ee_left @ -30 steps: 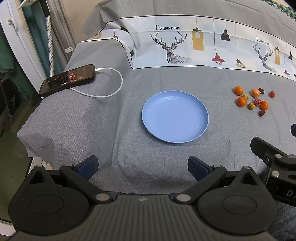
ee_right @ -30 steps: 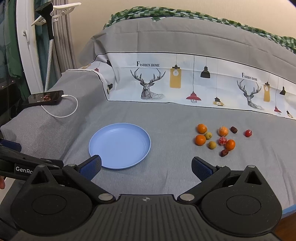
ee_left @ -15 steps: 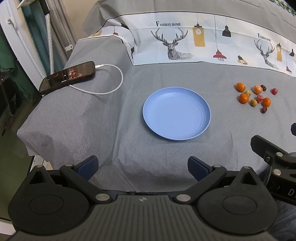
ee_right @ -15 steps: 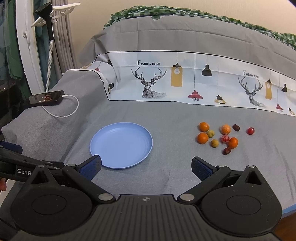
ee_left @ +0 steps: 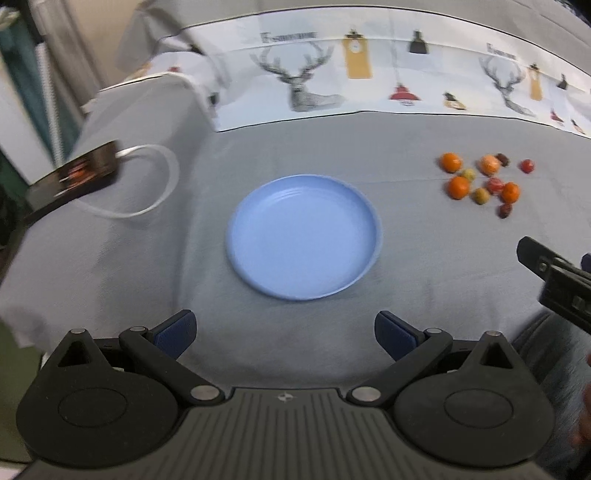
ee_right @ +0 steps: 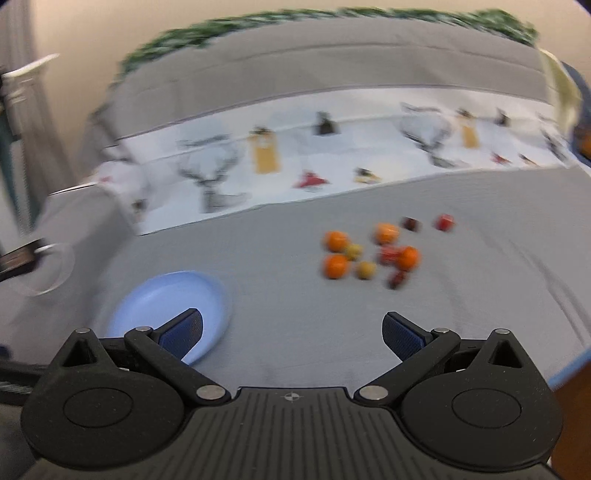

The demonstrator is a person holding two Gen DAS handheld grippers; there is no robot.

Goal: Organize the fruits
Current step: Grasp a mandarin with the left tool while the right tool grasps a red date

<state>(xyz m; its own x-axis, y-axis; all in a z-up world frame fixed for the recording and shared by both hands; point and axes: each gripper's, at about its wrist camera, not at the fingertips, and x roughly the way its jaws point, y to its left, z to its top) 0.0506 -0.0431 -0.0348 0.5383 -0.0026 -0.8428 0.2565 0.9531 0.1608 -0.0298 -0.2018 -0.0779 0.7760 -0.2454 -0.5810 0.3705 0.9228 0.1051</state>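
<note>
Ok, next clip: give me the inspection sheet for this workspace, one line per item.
Surface: grey cloth over the work area, with a white printed band of deer and lamps behind.
Job's things: blue plate with nothing on it; cluster of small fruits, orange, yellow-green and red, lying on the cloth to the plate's right, apart from it.
Clutter: phone at the left edge of the cloth.
Grippers: left gripper open, holding nothing; right gripper open, holding nothing, pointed toward the fruits. The right wrist view is motion-blurred.
Cables: white cable plugged into the phone, looping on the cloth.
Surroundings: green checked fabric on top at the back.
</note>
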